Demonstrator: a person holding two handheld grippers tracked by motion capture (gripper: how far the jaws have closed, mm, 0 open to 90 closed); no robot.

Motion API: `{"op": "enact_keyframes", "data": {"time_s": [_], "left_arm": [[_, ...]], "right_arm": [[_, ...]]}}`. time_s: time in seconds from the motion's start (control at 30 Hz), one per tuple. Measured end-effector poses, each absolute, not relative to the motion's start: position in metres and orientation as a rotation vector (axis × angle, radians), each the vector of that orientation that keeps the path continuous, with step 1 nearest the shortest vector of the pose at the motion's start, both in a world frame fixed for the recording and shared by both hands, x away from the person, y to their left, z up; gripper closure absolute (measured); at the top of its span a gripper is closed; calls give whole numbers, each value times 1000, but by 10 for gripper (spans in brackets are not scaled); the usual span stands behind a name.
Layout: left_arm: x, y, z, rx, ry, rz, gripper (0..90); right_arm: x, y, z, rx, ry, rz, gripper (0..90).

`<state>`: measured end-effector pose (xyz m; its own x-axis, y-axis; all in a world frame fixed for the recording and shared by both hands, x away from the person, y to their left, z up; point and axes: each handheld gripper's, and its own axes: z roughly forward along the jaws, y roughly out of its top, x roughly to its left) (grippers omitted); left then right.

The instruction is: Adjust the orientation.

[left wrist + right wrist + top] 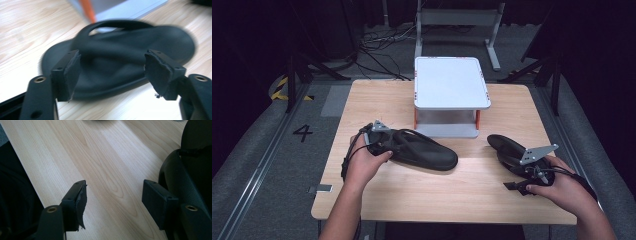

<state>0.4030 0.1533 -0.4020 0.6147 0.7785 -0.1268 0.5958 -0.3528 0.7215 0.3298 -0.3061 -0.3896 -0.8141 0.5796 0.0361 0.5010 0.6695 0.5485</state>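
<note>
Black rubber flip-flop sandal (120,62) lies flat on the pale wooden table (412,195), before the left gripper (112,72), whose jaws gape, released. It looks light, floppy; grab the sole's edge. Right gripper (113,197) gapes empty beside the second sandal (507,147).

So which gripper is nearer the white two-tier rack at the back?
Left. The left gripper is at the near sandal, just before the rack; the right gripper sits farther off at the table's right edge.

My right gripper (113,205) hangs over the pale wooden table (105,165), jaws apart with bare wood between them; a black sandal (192,177) lies just beside the right-hand jaw.
</note>
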Motion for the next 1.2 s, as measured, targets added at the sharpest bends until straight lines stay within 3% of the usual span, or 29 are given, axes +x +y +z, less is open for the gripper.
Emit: {"op": "enact_keyframes", "data": {"time_s": [0.27,0.4,0.63,0.73,0.97,1.2], "left_arm": [[417,110,-411,2110,1220,322,299],[420,93,-409,2173,1284,394,290],[422,93,-410,2162,1308,497,326],[424,98,-417,2140,1367,489,301],[434,108,-435,2050,1435,435,121],[432,114,-434,2034,1402,396,138]], "right_arm": [[321,-317,-390,944,2715,839,373],[315,-326,-388,976,2686,840,371],[310,-330,-389,1002,2677,835,369],[310,-330,-390,1014,2678,830,367],[311,-328,-392,1000,2691,826,363],[311,-329,-391,1006,2686,830,363]]}}
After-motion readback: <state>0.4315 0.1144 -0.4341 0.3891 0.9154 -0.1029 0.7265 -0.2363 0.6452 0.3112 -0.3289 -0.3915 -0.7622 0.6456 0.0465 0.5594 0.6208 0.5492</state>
